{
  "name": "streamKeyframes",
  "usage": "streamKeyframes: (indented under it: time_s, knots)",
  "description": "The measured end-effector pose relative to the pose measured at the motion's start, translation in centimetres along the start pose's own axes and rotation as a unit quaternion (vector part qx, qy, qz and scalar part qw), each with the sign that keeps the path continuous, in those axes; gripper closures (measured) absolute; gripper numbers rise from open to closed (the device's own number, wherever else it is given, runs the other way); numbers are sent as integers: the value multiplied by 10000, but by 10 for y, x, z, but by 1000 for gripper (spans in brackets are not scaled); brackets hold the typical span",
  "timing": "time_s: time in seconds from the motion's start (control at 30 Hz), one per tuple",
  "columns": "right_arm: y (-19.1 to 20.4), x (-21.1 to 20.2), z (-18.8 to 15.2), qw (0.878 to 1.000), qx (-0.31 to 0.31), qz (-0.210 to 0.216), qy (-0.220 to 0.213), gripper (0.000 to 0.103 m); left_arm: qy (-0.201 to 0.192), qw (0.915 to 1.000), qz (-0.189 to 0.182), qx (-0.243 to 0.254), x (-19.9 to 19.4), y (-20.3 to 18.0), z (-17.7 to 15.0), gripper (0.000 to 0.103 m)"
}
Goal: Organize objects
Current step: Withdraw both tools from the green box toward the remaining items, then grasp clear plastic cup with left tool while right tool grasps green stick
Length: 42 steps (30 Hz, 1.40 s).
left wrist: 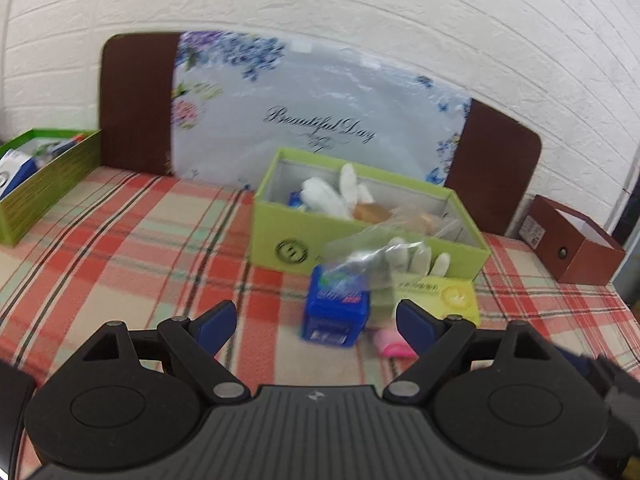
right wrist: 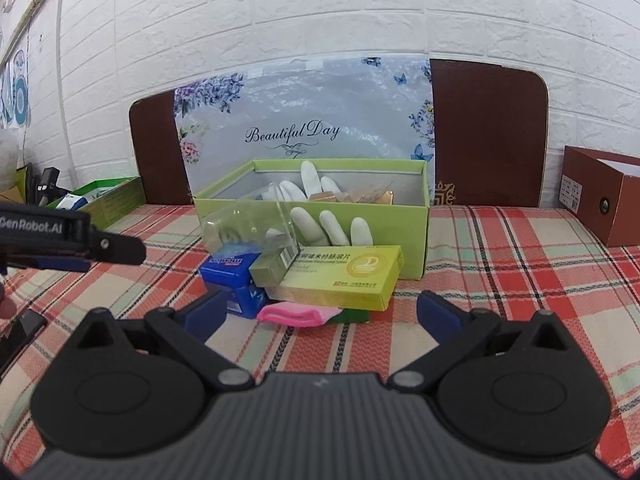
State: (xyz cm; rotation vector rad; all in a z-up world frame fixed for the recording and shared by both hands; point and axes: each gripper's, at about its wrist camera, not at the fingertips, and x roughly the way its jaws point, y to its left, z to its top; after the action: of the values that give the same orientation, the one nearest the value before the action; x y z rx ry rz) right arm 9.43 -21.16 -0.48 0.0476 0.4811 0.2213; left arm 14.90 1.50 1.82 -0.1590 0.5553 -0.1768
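A light green open box (left wrist: 276,220) (right wrist: 392,216) stands mid-bed and holds white gloves (right wrist: 308,184) and tan packets. In front of it lies a pile: a blue box (left wrist: 334,312) (right wrist: 236,276), a yellow-green medicine box (left wrist: 440,294) (right wrist: 340,276), a clear plastic bag (right wrist: 248,228), a white glove (right wrist: 328,224) and a pink item (left wrist: 394,344) (right wrist: 296,314). My left gripper (left wrist: 316,320) is open and empty just before the blue box. My right gripper (right wrist: 320,312) is open and empty just before the pink item.
A plaid blanket (right wrist: 500,280) covers the bed. A second green box (left wrist: 44,184) with items sits far left. A brown open box (left wrist: 576,248) (right wrist: 600,204) sits far right. A floral bag (right wrist: 304,120) leans on the brown headboard (right wrist: 484,132).
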Motion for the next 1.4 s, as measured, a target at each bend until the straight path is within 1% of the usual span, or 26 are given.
streamKeyframes:
  time_s: [0.07, 0.2, 0.33, 0.4, 0.5, 0.6, 0.67, 0.8, 0.83, 0.93, 1.0, 1.1, 1.17, 1.23, 1.3, 1.4]
  knots:
    - [-5, 0, -2, 10000, 60, -30, 64, 0, -115, 9998, -120, 128, 12, -11, 12, 13]
    - [-15, -5, -5, 9998, 117, -120, 88, 0, -249, 9973, -529, 446, 40, -26, 39, 13]
    - [-25, -9, -6, 9995, 224, -182, 91, 0, -294, 9933, -841, 732, 62, -31, 55, 13]
    - [-30, -9, -8, 9993, 297, -189, 114, 0, -163, 9911, -1008, 859, 71, -31, 56, 13]
    - [-34, -7, -9, 9991, 351, -190, 149, 0, 339, 9868, -1254, 962, 82, -28, 41, 13]
    - [-35, -3, -9, 9990, 384, -169, 150, 0, 561, 9855, -1343, 876, 79, -23, 17, 17]
    - [-36, 0, -10, 9990, 395, -133, 179, 0, 516, 9849, -1454, 779, 72, -20, 5, 17]
    - [-36, 9, -11, 9989, 386, -114, 260, 0, 267, 9890, -1210, 809, 65, -23, 1, 17]
    - [-36, 11, -11, 9988, 400, -113, 271, 0, 271, 9892, -1203, 788, 66, -24, 3, 17]
    - [-35, 14, -10, 9987, 419, -87, 272, 0, 383, 9871, -1395, 689, 67, -28, 4, 17]
    - [-34, 16, -11, 9987, 388, -82, 308, 0, 396, 9869, -1387, 718, 63, -29, 0, 17]
    - [-37, 17, -14, 9985, 376, -129, 369, 0, 424, 9905, -1223, 473, 42, -14, -13, 17]
    - [-42, 15, -17, 9983, 393, -181, 403, 0, 393, 9901, -1327, 219, 19, 3, -24, 17]
    - [-47, 15, -18, 9981, 413, -200, 417, 0, 413, 9877, -1506, 119, -3, 15, -36, 17]
    - [-49, 19, -18, 9977, 434, -235, 459, 0, 544, 9843, -1663, 217, -13, 17, -46, 17]
    - [-48, 24, -18, 9976, 483, -220, 442, 0, 770, 9783, -1786, 716, -7, 1, -57, 16]
